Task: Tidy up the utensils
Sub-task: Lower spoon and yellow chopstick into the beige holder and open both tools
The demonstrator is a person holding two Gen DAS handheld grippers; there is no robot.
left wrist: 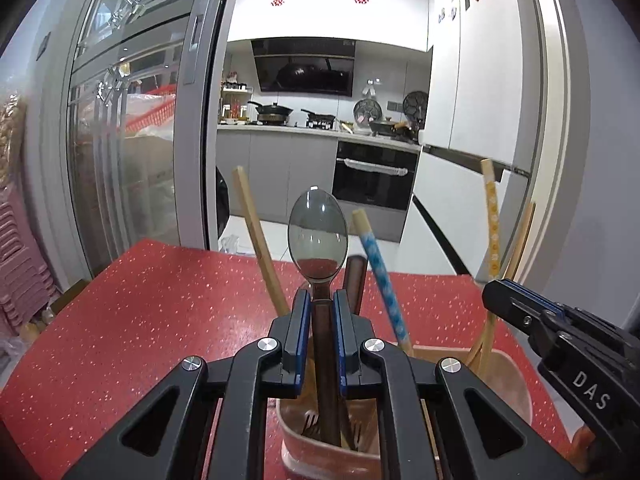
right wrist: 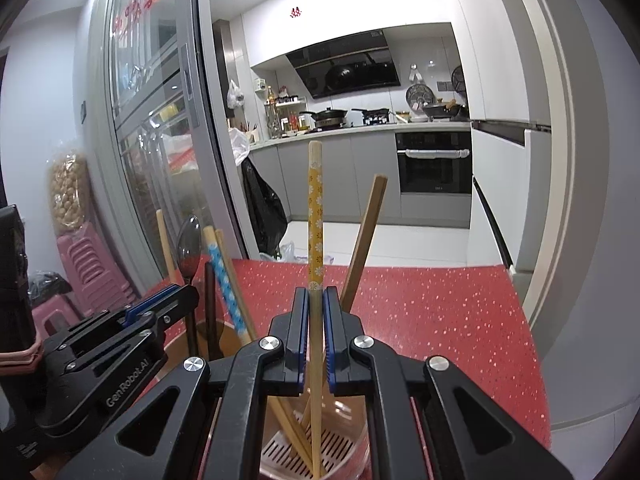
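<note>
Left claw [left wrist: 321, 300] clamped on spoon [left wrist: 318, 234], right claw [right wrist: 316, 296] clamped on yellow chopstick [right wrist: 315, 216], both lower ends hidden in pink holder [left wrist: 516, 376]

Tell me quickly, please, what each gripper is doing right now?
Left gripper: closed on the spoon.
Right gripper: closed on the yellow flowered chopstick.

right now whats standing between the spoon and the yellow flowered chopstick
In the left wrist view, between the spoon and the yellow flowered chopstick stand a dark brown handle and a blue-patterned chopstick, both leaning in the pink utensil holder.
</note>
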